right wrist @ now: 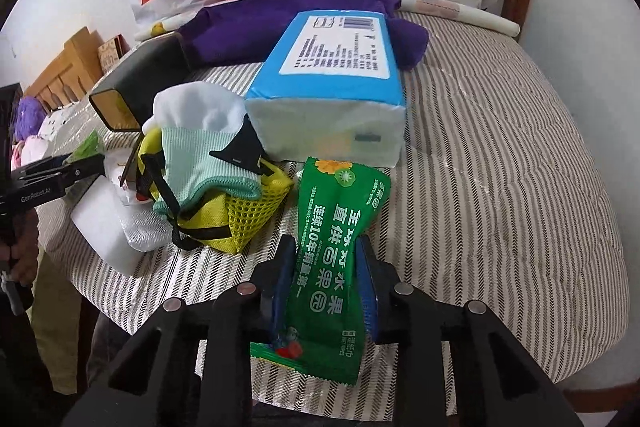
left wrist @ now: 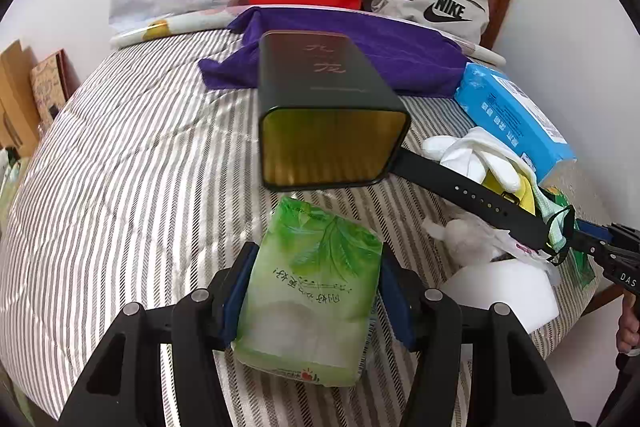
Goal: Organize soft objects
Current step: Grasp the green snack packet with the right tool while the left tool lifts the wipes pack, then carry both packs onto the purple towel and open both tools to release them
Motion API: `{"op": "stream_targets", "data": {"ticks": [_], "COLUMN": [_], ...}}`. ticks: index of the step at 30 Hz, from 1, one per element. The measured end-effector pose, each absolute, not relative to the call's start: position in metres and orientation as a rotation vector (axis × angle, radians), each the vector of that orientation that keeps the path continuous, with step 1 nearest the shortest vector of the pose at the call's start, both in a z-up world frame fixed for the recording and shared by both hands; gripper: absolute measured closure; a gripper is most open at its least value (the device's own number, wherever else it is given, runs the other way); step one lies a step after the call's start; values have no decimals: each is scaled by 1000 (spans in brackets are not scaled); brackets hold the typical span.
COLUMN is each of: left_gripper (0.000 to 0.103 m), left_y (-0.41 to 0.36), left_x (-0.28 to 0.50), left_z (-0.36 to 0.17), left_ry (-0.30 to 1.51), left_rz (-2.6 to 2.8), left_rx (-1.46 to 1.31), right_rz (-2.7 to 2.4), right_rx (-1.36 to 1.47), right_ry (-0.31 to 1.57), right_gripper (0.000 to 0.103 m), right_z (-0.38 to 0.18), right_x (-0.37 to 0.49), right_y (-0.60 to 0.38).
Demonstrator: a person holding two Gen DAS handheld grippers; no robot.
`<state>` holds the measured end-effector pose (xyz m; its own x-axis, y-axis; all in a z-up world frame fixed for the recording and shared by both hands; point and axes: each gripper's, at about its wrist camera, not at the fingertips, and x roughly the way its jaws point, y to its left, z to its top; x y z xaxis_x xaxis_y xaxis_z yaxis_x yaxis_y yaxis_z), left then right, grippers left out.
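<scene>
While my left gripper point(left wrist: 316, 291) is clamping the pale green tissue pack point(left wrist: 310, 295), my right gripper point(right wrist: 326, 267) is squeezing the green wet-wipe packet point(right wrist: 332, 255).

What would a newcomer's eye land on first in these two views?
The light green tissue pack clamped in the left gripper, just before the open black tin lying on the striped bed. Then the dark green wipes packet pinched in the right gripper, before the blue tissue pack.

tin point(left wrist: 332, 115) behind tissue pack point(left wrist: 312, 291), cloth point(left wrist: 400, 55) behind tin
</scene>
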<state>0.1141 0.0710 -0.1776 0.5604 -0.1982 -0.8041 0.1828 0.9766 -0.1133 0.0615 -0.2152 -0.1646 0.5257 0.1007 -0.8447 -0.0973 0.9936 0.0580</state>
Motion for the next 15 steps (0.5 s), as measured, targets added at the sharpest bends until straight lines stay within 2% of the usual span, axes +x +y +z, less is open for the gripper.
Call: {"op": "stream_targets", "data": {"ticks": [8,15], "left_gripper": [47,47], "left_y": [81,78], "left_x": [109,108], "left_z": [-174,-147], "left_ry": [976,945], "left_rz": [-200,-201], "left_rx": [-88,-95], "right_rz": [135,203], "right_rx": [-5,22], "right_ry": [1022,985], "right_gripper": [73,73], "right_z": [-158,-132], "right_x": [57,53], "right_y": [-215,-214]}}
